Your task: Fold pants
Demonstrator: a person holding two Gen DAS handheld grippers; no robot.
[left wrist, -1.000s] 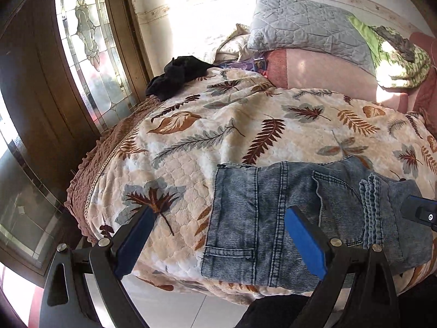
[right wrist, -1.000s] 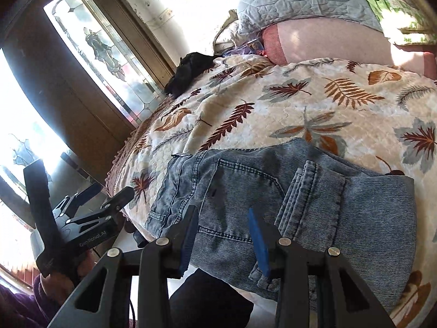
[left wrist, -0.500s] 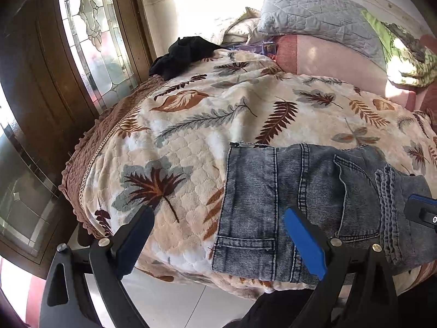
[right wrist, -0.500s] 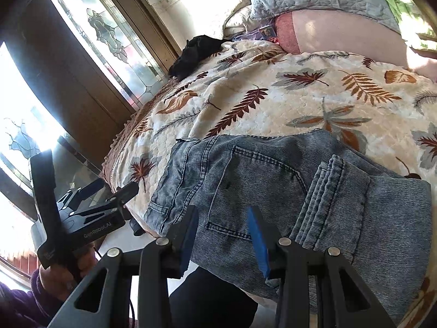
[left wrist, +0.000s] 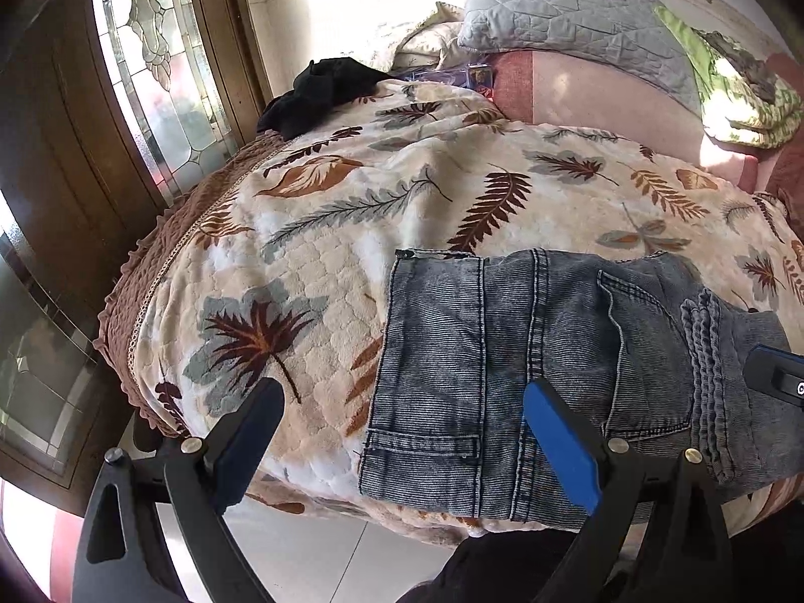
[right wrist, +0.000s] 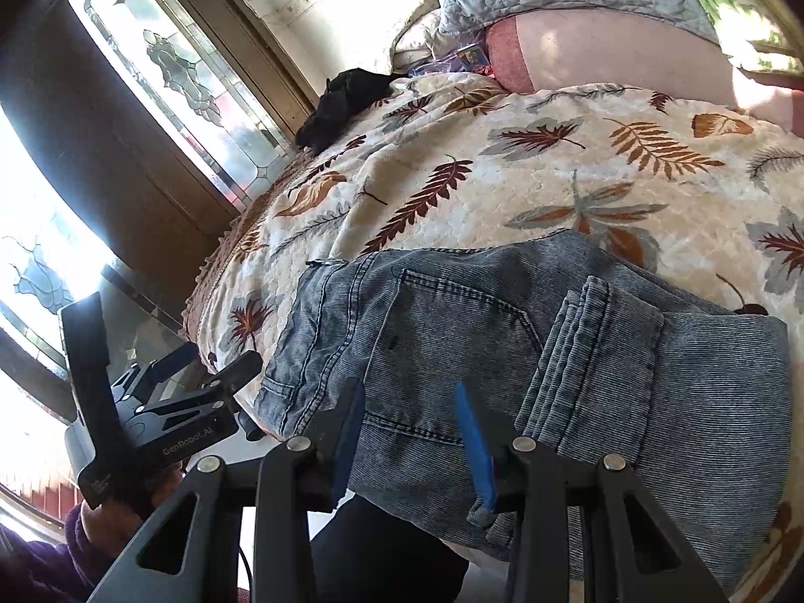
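While the pants (left wrist: pixel 527 377) are lying folded into a compact denim stack at the near edge of the bed (left wrist: pixel 352 231), on the leaf-print blanket, we are holding both tools just off it. Our left gripper (left wrist: pixel 402 432) is gaping wide and gripping nothing, one finger over blanket, the other over denim. Our right gripper (right wrist: pixel 407 432) is parted more narrowly, also empty, hovering above the near hem by the back pocket (right wrist: pixel 452 336). We are judging the folding nearly finished; to do it well, we are planning to press the layered cuffs (right wrist: pixel 578 352) flat and square the edges without dragging the stack toward the floor.
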